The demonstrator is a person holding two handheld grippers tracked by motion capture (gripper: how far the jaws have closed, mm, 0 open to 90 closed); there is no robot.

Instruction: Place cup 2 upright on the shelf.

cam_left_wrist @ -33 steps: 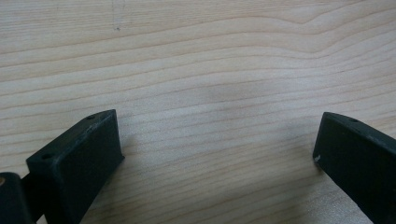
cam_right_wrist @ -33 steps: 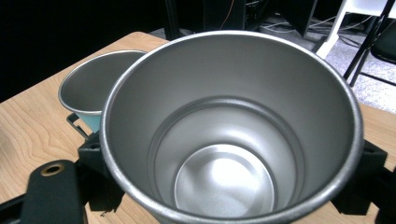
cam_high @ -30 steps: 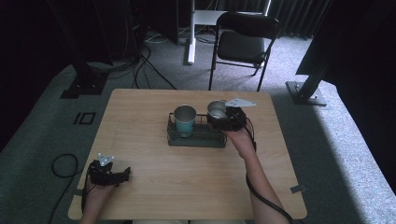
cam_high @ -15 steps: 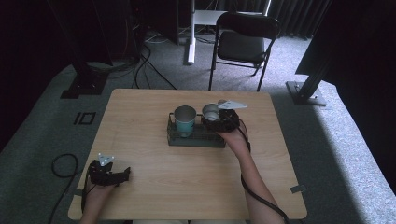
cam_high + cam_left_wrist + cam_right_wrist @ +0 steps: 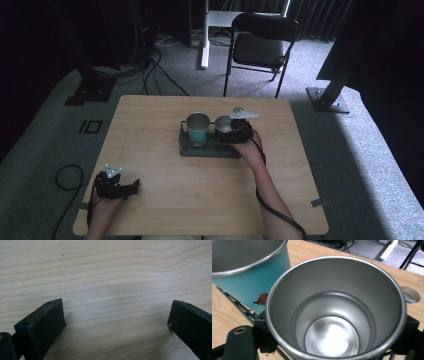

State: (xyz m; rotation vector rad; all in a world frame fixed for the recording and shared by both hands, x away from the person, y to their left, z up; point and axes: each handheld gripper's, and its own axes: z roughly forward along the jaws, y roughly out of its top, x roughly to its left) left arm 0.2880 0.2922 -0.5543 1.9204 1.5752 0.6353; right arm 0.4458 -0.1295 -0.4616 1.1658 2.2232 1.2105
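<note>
A bare steel cup [image 5: 223,125] stands upright in the right end of a dark wire tray [image 5: 207,149] near the middle of the wooden table. My right gripper [image 5: 239,129] is shut on it. In the right gripper view the jaws press both sides of the steel cup [image 5: 337,307], which is empty inside. A teal cup [image 5: 198,127] with a steel rim stands just left of it in the same tray, almost touching it; the teal cup [image 5: 244,277] has a small red mark. My left gripper [image 5: 131,187] rests open on the table at the front left, with bare wood between its fingers [image 5: 40,325].
The table [image 5: 150,125] has bare wood around the tray. A round hole [image 5: 409,293] in the tabletop lies just beyond the steel cup. A black folding chair [image 5: 260,45] stands behind the far edge, and cables lie on the floor at the left.
My right gripper has carried the steel cup a little left and down into the tray beside the teal cup. The left gripper has not moved.
</note>
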